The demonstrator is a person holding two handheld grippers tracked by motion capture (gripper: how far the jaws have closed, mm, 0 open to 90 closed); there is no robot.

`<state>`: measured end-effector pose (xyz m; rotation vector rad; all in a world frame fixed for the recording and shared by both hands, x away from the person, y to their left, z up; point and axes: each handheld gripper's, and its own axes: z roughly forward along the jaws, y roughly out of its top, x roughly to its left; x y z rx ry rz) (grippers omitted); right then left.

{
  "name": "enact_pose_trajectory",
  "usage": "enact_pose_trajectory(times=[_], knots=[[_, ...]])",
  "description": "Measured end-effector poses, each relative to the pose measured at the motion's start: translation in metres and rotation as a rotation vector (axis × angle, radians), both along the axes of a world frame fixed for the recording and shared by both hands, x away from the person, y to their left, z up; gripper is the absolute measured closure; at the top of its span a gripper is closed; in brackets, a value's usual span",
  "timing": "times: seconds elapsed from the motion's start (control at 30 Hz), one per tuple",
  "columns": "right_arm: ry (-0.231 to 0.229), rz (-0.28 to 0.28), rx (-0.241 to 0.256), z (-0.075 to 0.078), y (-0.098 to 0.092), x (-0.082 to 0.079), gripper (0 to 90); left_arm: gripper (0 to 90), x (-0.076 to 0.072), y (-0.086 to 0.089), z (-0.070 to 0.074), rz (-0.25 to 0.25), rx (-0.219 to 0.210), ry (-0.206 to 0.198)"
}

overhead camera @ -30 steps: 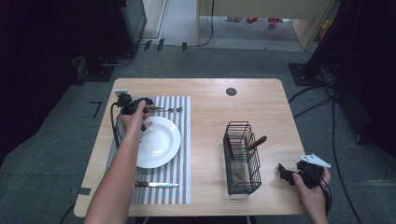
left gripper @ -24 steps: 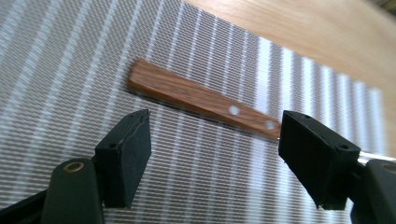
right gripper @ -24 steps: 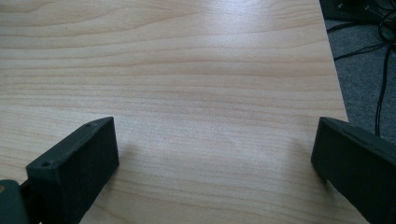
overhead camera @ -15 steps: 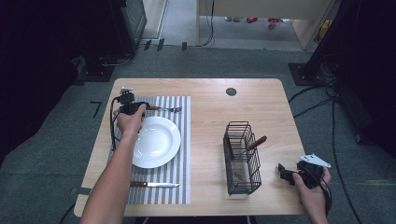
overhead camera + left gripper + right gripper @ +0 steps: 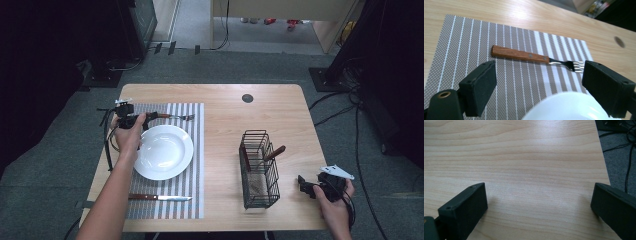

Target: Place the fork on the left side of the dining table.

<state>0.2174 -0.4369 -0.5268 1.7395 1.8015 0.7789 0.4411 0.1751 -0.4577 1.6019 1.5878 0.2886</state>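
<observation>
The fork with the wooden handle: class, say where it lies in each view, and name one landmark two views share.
High view: fork on the striped placemat's far edge, beyond the white plate.
Left gripper view: fork at centre, ahead of the open jaws.
Right gripper view: bare tabletop.
Shared landmark: the striped placemat.

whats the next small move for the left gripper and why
Probably ease the left gripper back and away from the fork. Its jaws stand wide open with nothing between them, and the fork already lies flat on the striped placemat beyond the white plate, apart from both jaws. So the placing looks done, and the wire basket has another wooden handle showing.
</observation>
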Motion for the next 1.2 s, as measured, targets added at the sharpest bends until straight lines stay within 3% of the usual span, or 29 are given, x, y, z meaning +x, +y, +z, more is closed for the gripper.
enact_pose_trajectory(times=[0.1,0.27,0.43,0.77,1.0,1.2], knots=[[0.001,0.000,0.000,0.000,0.000,0.000,0.3,13.0,-0.018,0.008,0.005,-0.004,-0.008,-0.028],[0.000,0.000,0.000,0.000,0.000,0.000,0.3,12.9,-0.035,0.013,0.009,-0.013,0.017,-0.054],[0.000,0.000,0.000,0.000,0.000,0.000,0.2,11.5,-0.063,0.019,0.015,-0.051,0.014,-0.104],[0.000,0.000,0.000,0.000,0.000,0.000,0.2,11.3,-0.098,0.024,0.022,-0.070,0.008,-0.163],[0.000,0.000,0.000,0.000,0.000,0.000,0.3,10.6,-0.127,0.023,0.022,-0.105,0.032,-0.196],[0.002,0.000,0.000,0.000,0.000,0.000,0.3,10.0,-0.142,0.025,0.016,-0.106,0.054,-0.210]])
